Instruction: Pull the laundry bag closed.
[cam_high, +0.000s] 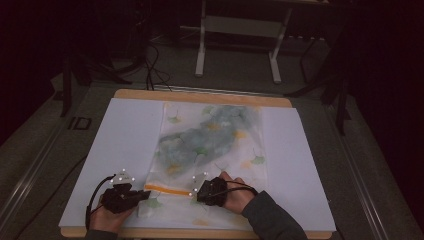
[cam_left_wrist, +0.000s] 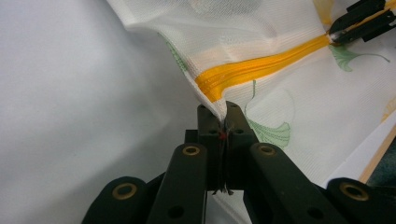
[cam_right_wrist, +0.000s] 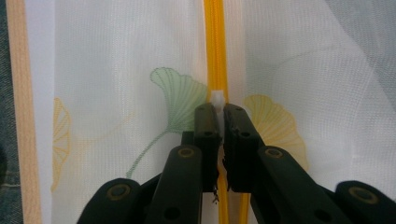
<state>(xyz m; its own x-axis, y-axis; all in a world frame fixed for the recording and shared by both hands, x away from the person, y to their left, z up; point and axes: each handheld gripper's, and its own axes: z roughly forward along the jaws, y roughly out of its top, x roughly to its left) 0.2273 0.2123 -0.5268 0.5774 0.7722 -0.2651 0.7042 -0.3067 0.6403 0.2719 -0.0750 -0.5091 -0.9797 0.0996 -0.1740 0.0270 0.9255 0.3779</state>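
Note:
A white mesh bag (cam_high: 212, 142) printed with ginkgo leaves lies flat on the table, with a grey-blue bundle (cam_high: 220, 127) showing through it. Its orange zipper (cam_high: 169, 189) runs across the near end. My left gripper (cam_high: 146, 194) is shut on the bag's corner (cam_left_wrist: 212, 100) at the zipper's (cam_left_wrist: 261, 70) end and lifts the mesh a little there. My right gripper (cam_high: 196, 192) is farther along the zipper (cam_right_wrist: 215, 46), and its jaws (cam_right_wrist: 217, 109) are closed on the small white zipper pull (cam_right_wrist: 217, 98). In the left gripper view the right gripper (cam_left_wrist: 334, 35) appears at the top right.
The bag rests on a white sheet (cam_high: 125, 140) covering a wooden table (cam_high: 200, 96). Behind the table stands a white frame (cam_high: 240, 30), with cables (cam_high: 155, 65) on the dark floor. A cable (cam_high: 92, 200) trails from the left gripper.

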